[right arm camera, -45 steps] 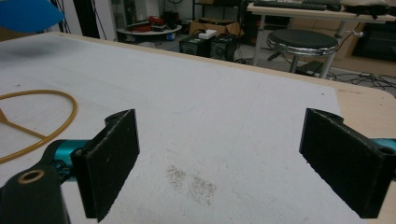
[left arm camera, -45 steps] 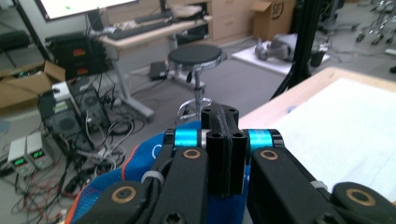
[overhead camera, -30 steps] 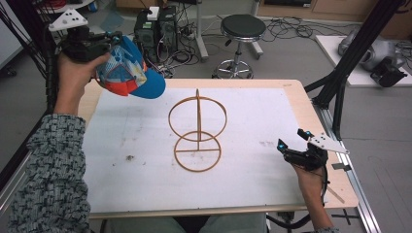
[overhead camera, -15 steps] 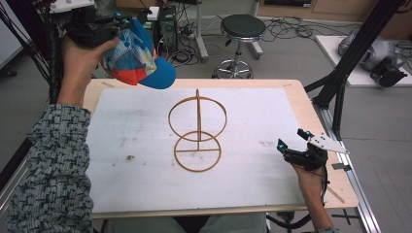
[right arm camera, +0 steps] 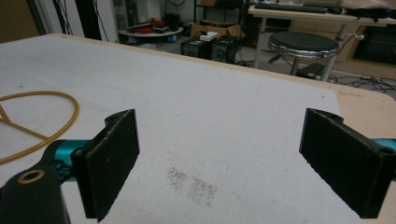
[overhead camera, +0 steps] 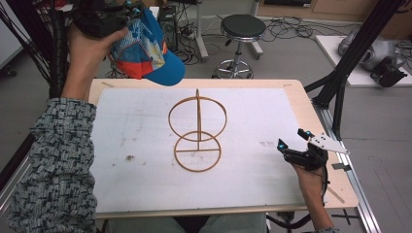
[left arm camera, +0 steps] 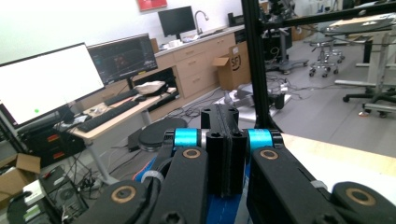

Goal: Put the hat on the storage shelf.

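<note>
At upper left of the high view, the left tongs (overhead camera: 127,10) grip the cap (overhead camera: 145,51) aloft, probably bound for the wooden stand (overhead camera: 197,133) mid-desk; right tongs (overhead camera: 293,140) rest released.

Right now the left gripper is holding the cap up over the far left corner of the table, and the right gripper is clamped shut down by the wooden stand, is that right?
Not quite: the right gripper is open, jaws wide apart over the white mat, as the right gripper view shows. The left gripper does hold the cap up over the table's far left corner, and the wooden stand sits mid-table.
</note>
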Tool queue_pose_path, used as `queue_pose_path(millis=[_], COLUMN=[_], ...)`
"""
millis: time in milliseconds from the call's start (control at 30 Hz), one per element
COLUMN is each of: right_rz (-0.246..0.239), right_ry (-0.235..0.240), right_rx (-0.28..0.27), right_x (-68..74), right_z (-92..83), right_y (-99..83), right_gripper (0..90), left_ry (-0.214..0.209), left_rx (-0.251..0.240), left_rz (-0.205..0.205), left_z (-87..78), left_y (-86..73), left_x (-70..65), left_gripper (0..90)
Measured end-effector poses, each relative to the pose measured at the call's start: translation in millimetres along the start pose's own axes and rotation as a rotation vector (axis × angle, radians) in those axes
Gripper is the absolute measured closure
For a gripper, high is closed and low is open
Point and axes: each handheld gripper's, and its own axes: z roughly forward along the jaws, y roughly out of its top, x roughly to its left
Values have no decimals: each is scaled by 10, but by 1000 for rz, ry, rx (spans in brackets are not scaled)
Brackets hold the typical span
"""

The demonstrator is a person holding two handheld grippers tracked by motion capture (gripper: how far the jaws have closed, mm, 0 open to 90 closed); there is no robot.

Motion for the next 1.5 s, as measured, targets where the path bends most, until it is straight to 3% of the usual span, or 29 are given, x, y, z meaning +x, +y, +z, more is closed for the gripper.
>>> queue_pose_path(millis=[300, 933, 1500], right_rz=[2, 1, -7], right_ry=[2, 0, 2], right_rx=[-1, -1, 6], right_x=[1, -17, -12], right_z=[3, -2, 4], right_y=[-1, 0, -1], right_gripper=[112, 112, 112], left_ry=[-38, -105, -176], left_rx=[-6, -15, -4], left_rz=[33, 56, 32], left_z=[84, 250, 247], left_y=[147, 363, 346], left_x=[-154, -435, -553], left_gripper=[895, 895, 896])
